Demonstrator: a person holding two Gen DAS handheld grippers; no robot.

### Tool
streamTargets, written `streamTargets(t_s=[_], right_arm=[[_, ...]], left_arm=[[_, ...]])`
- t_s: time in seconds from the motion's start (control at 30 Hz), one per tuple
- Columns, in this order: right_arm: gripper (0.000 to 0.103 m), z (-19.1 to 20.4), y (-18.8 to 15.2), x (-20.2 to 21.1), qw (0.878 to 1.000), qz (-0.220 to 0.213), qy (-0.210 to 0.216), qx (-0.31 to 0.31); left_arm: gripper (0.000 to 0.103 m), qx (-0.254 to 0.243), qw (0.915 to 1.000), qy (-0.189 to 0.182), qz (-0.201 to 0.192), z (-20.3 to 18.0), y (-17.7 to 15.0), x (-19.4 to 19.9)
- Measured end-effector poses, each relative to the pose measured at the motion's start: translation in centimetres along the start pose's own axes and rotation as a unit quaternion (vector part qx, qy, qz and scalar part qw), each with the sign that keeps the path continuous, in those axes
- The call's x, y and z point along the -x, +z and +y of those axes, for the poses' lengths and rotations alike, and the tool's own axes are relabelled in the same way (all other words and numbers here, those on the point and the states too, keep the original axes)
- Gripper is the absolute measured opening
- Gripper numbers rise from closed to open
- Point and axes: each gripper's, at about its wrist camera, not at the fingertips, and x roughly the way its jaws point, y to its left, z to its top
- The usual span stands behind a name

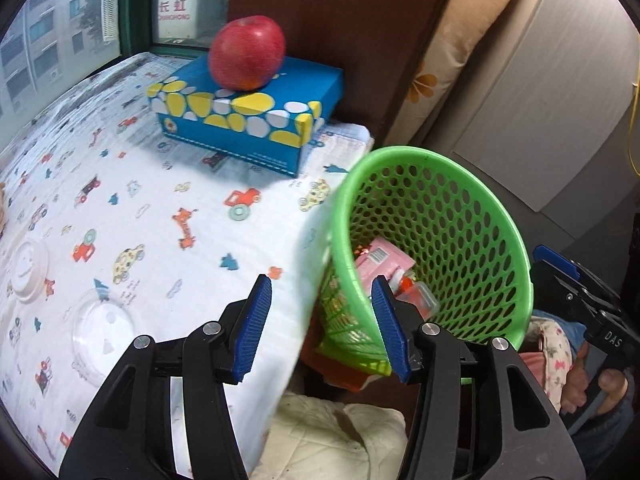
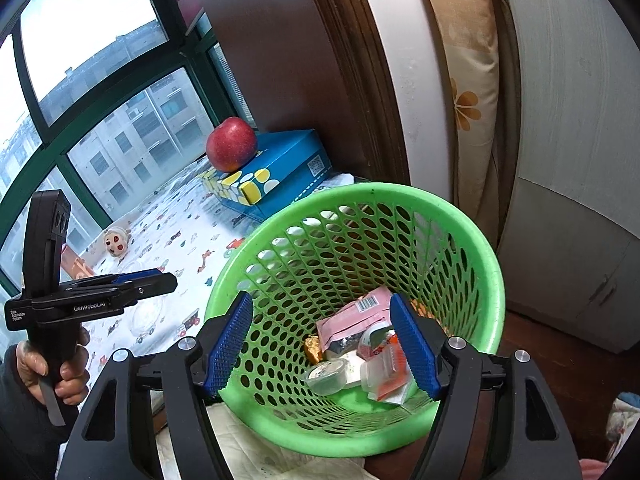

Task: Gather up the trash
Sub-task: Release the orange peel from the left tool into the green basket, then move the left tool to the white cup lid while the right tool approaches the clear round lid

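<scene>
Currently my left tool (image 1: 322, 324), wide and empty, nearer the clear lid (image 1: 102, 326) lying leftward on counter (image 1: 200, 200); right tool (image 2: 320, 344) wide over basket (image 2: 472, 224).

Green-framed window (image 2: 100, 128) shows grey daylight, apartment blocks — brown wooden panel (image 1: 340, 12), white cabinet (image 2: 572, 200) beside it.

The basket (image 2: 472, 248) is glossy green perforated plastic. A matt printed cloth (image 1: 168, 216) covers the table; the apple (image 1: 247, 52) looks smooth and waxy. The tissue box (image 1: 256, 120) is printed cardboard.
</scene>
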Motion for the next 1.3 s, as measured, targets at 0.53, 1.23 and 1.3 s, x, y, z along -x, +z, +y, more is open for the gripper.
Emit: streamTargets(t_s=[0.53, 1.23, 1.3], right_arm=[[0.079, 8.5, 0.7, -3.9, 0.996, 0.030, 0.053, 0.065], [0.082, 18.2, 0.3, -11.5, 0.983, 0.096, 0.094, 0.122], [0.082, 18.9, 0.2, -12.1, 0.982, 0.100, 0.097, 0.126]], left_arm=[[0.078, 0.110, 0.9837, 0.140, -0.020, 15.9, -1.4, 4.0], [0.092, 0.156, 0.9694, 0.186, 0.035, 31.1, -1.4, 0.0], [0.092, 0.154, 0.9695, 0.187, 0.037, 31.5, -1.2, -0.5]])
